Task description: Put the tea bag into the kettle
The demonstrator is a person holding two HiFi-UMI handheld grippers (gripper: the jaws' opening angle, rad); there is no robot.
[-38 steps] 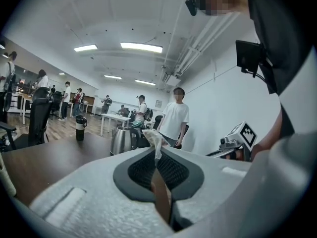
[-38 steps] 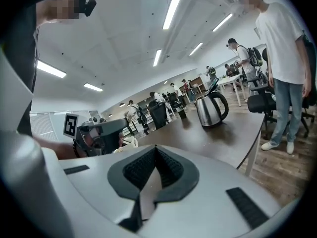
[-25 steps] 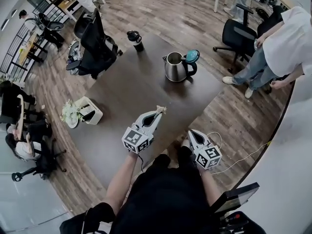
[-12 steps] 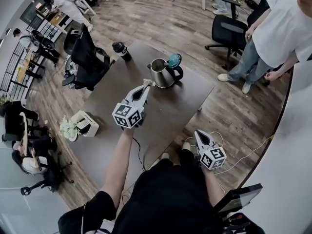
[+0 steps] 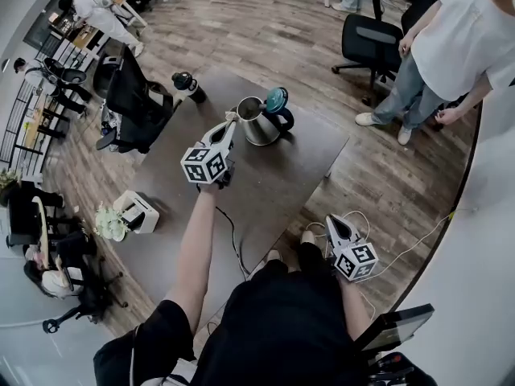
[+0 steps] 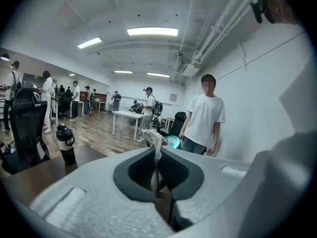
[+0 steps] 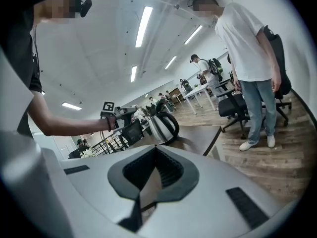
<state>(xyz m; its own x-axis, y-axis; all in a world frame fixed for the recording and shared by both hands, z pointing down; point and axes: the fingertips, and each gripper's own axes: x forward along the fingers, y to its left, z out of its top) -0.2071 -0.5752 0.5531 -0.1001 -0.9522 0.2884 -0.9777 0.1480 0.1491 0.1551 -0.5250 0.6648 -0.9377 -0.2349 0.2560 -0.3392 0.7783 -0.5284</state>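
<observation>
**Head view.** Found the left gripper (image 5: 230,119) clenched on the tea bag (image 5: 232,115), held above the dark table (image 5: 265,191) just left of the kettle (image 5: 256,123) rim. Noted the teal lid (image 5: 276,100) tipped open at the kettle's right. Logged a black bottle (image 5: 187,85) left of the kettle, a black office chair (image 5: 133,99) further left past the table edge, and a white box (image 5: 137,211) with flowers (image 5: 109,222) well apart from the kettle. Found the right gripper (image 5: 331,220) well apart from the kettle, over wood plank flooring with a pale cable (image 5: 402,256). Recorded a person in a white shirt (image 5: 463,39) right of the kettle. Read only square markers on the gripper cube (image 5: 203,166).

**Left gripper view.** Saw the jaws pinched on the tea bag (image 6: 154,140), its pale paper standing above the tips and partly covering the teal lid (image 6: 173,142). Noted the bottle (image 6: 65,144) at left and the person (image 6: 204,118) behind, in a white-walled, strip-lit office.

**Right gripper view.** Found the jaws pressed together on nothing. Saw the kettle (image 7: 161,128) ahead on the table, with the left gripper (image 7: 124,112) just left of it.
</observation>
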